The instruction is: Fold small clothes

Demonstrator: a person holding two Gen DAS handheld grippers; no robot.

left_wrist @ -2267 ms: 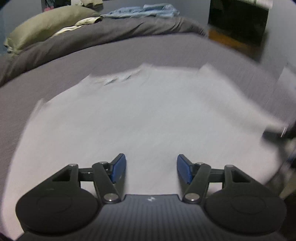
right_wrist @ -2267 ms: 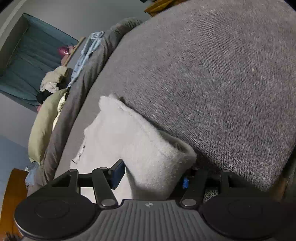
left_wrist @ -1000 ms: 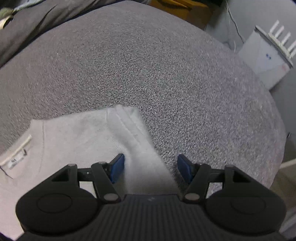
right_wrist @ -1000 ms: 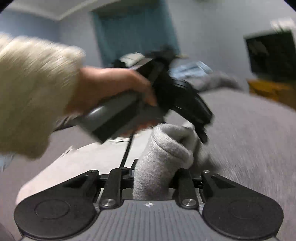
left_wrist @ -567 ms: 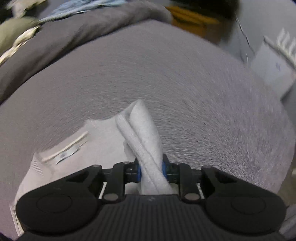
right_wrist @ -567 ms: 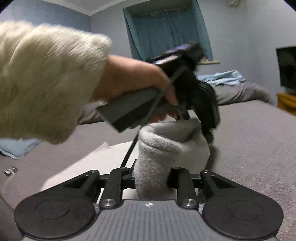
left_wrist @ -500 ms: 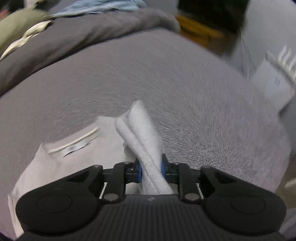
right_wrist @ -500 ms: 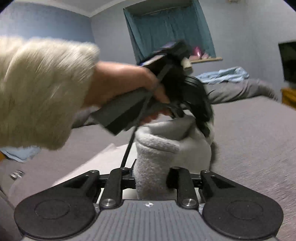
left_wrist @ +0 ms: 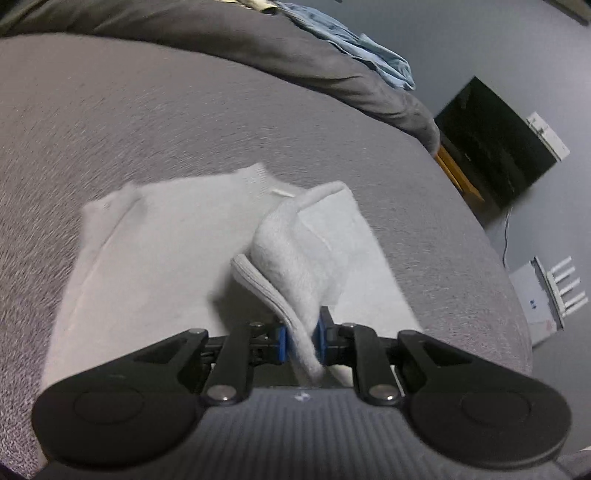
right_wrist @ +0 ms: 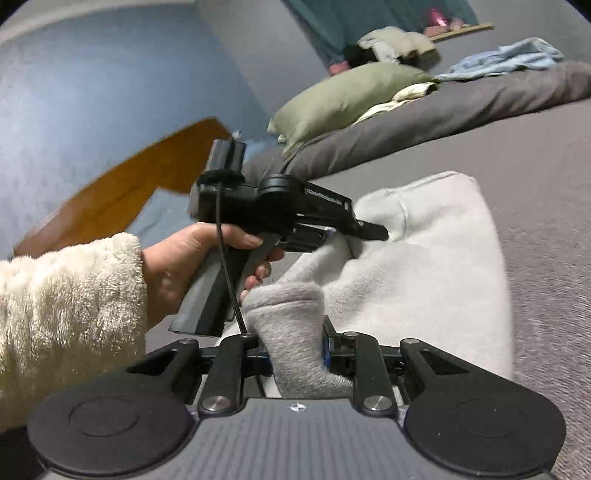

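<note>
Pillow (right_wrist: 343, 92) (right wrist view only)

This is a bedroom in a home. A wide bed (left_wrist: 184, 122) covered in grey fabric fills both views, with a rumpled dark grey duvet (right_wrist: 461, 110), an olive-green pillow (right_wrist: 343, 96) and a loose blue garment (right_wrist: 509, 59) at its far end, against a wooden headboard (right_wrist: 122, 192) and blue-grey walls. A teal curtain (right_wrist: 354, 22) hangs over a window sill, a dark flat screen (left_wrist: 495, 144) stands on a wooden stand beside the bed, and a white router (left_wrist: 550, 291) with upright aerials sits near the wall.
</note>
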